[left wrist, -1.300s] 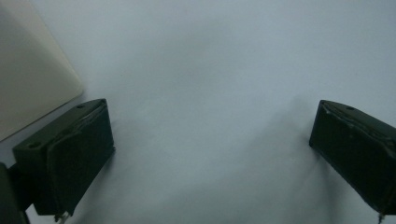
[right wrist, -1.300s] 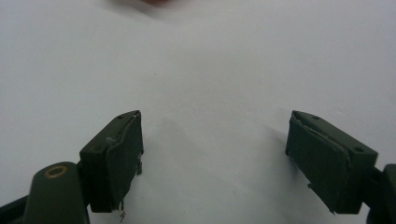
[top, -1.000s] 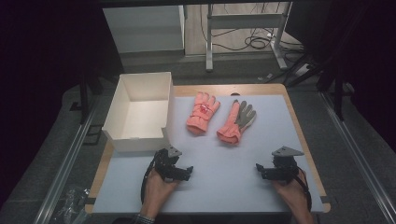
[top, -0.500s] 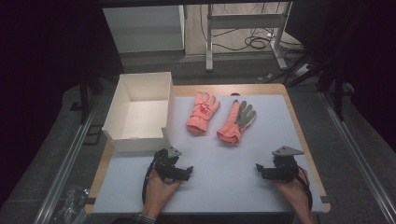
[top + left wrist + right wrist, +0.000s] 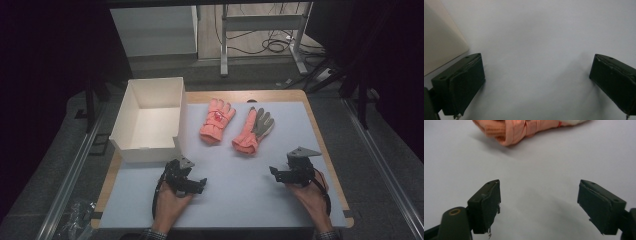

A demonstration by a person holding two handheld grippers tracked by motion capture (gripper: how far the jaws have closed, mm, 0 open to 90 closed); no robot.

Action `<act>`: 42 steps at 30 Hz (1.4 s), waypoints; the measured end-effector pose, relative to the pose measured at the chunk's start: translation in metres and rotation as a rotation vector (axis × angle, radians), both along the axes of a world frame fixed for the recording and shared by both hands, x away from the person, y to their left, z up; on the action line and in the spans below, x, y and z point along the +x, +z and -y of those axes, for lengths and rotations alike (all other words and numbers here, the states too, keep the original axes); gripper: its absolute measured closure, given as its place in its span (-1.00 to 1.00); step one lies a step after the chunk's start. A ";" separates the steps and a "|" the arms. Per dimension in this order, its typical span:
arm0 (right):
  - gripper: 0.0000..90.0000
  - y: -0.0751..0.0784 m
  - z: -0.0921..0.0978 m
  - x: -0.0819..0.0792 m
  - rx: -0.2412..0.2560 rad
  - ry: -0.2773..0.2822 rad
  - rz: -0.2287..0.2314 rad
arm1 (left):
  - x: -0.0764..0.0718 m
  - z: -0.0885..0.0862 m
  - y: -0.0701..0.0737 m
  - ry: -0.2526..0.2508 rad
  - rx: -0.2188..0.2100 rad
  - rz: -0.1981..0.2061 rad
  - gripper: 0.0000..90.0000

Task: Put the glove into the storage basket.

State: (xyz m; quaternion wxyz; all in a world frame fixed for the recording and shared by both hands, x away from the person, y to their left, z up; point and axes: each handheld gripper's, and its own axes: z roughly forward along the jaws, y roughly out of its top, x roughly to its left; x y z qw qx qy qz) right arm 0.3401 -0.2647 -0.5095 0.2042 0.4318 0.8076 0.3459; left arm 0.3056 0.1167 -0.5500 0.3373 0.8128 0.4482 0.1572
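Two salmon-pink gloves lie side by side at the back of the pale table mat: one back-up (image 5: 216, 120), the other palm-up with a grey palm (image 5: 253, 130). That second glove's cuff (image 5: 511, 130) shows at the top of the right gripper view. My left gripper (image 5: 200, 184) rests low on the mat near the front left, beside the white box (image 5: 148, 121); it is open (image 5: 537, 80) with bare mat between its jaws. My right gripper (image 5: 274, 172) sits at the front right, open (image 5: 537, 206) and holding nothing, a short way in front of the palm-up glove.
The open white cardboard box is empty and stands at the table's left back; its wall (image 5: 439, 42) shows at the left of the left gripper view. The mat (image 5: 240, 195) covers a wooden table top. Cables and metal frame legs lie on the floor beyond.
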 end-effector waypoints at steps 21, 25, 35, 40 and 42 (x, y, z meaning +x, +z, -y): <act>-0.37 0.014 -0.013 0.057 0.062 -0.007 -0.003 | 0.000 0.000 0.000 0.000 0.000 -0.001 -1.00; -0.31 0.016 -0.013 0.070 0.073 -0.007 -0.022 | 0.000 0.000 0.000 0.000 0.000 -0.001 -1.00; -0.09 0.033 -0.025 0.102 0.083 0.011 -0.016 | 0.000 0.000 0.000 -0.001 -0.001 -0.001 -1.00; -0.05 0.036 -0.036 0.117 0.069 0.018 -0.018 | 0.000 0.000 0.000 -0.001 -0.001 -0.001 -1.00; -0.05 0.035 -0.040 0.122 0.060 0.022 -0.020 | 0.000 0.000 0.000 -0.001 -0.001 -0.001 -1.00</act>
